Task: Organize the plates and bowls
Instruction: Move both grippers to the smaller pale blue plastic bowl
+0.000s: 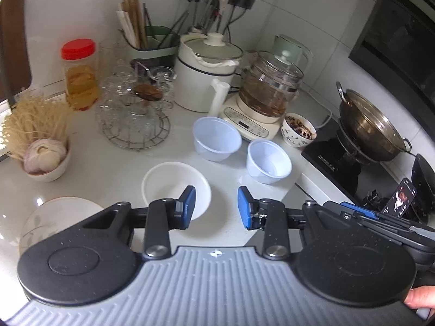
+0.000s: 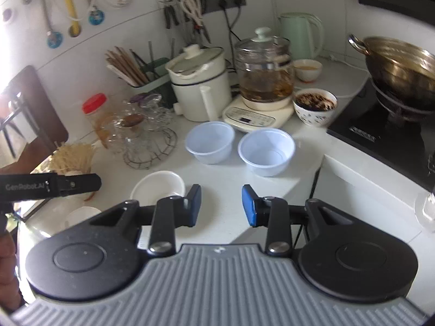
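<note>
Both views look down on a white counter. A white ceramic bowl stands empty nearest me. Behind it stand two translucent plastic bowls, one on the left and one on the right. A white plate lies at the lower left. My left gripper hovers open over the counter, its left finger in front of the white bowl's rim. My right gripper is also open, with bare counter between its blue pads. Neither holds anything.
A patterned bowl of dark food, an electric kettle base with a glass pot, a white cooker and a glass rack crowd the back. A wok sits on the cooktop at right. A garlic bowl stands at left.
</note>
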Tool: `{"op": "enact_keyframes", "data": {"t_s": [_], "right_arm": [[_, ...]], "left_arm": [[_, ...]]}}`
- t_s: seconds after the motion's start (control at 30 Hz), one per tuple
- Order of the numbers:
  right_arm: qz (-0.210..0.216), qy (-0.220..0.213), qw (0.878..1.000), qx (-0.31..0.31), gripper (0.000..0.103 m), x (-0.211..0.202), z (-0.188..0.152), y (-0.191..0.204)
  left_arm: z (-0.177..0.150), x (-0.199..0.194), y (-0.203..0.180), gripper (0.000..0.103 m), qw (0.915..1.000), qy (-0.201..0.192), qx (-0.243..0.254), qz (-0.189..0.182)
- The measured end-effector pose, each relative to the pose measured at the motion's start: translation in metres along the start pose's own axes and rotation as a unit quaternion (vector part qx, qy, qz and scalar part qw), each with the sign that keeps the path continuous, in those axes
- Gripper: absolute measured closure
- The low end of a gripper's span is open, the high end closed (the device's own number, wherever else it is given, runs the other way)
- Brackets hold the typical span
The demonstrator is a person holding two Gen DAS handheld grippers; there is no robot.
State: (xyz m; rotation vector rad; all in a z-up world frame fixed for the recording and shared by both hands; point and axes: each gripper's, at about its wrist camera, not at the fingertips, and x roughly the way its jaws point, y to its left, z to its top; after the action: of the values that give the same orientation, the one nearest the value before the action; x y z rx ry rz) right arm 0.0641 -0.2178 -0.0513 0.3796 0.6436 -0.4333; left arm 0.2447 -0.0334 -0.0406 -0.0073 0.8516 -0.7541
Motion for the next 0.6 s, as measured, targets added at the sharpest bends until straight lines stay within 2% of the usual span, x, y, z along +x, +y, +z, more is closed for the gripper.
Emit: {"op": "enact_keyframes", "data": {"t_s": [0.1, 0.2, 0.37, 0.5, 0.6], "right_arm": [[-0.006, 0.001, 1.000, 0.008, 0.067, 0.007, 0.004, -0.014], [-0.016, 0.001, 1.000, 0.022, 0.067, 0.014, 0.014, -0.030], [-0.024, 0.007, 0.999, 0.033, 0.067, 0.033, 0.030, -0.053], [-0.010, 0.016, 0.999, 0.047, 0.067, 0.051, 0.042, -0.073], [-0.002, 0.026, 0.998, 0.056, 0.067, 0.066, 0.050, -0.085]], "left_arm": [[0.005, 0.016, -0.009, 0.064, 0.9999, 0.011, 0.006, -0.006], [0.017, 0.035, -0.012, 0.064, 0.9996, 0.021, -0.013, -0.015], [0.041, 0.073, -0.032, 0.064, 0.9992, 0.031, 0.006, -0.023], [0.053, 0.104, -0.046, 0.059, 0.9988, 0.041, 0.014, -0.025], [0.059, 0.130, -0.054, 0.059, 0.9981, 0.054, 0.019, -0.021]]}}
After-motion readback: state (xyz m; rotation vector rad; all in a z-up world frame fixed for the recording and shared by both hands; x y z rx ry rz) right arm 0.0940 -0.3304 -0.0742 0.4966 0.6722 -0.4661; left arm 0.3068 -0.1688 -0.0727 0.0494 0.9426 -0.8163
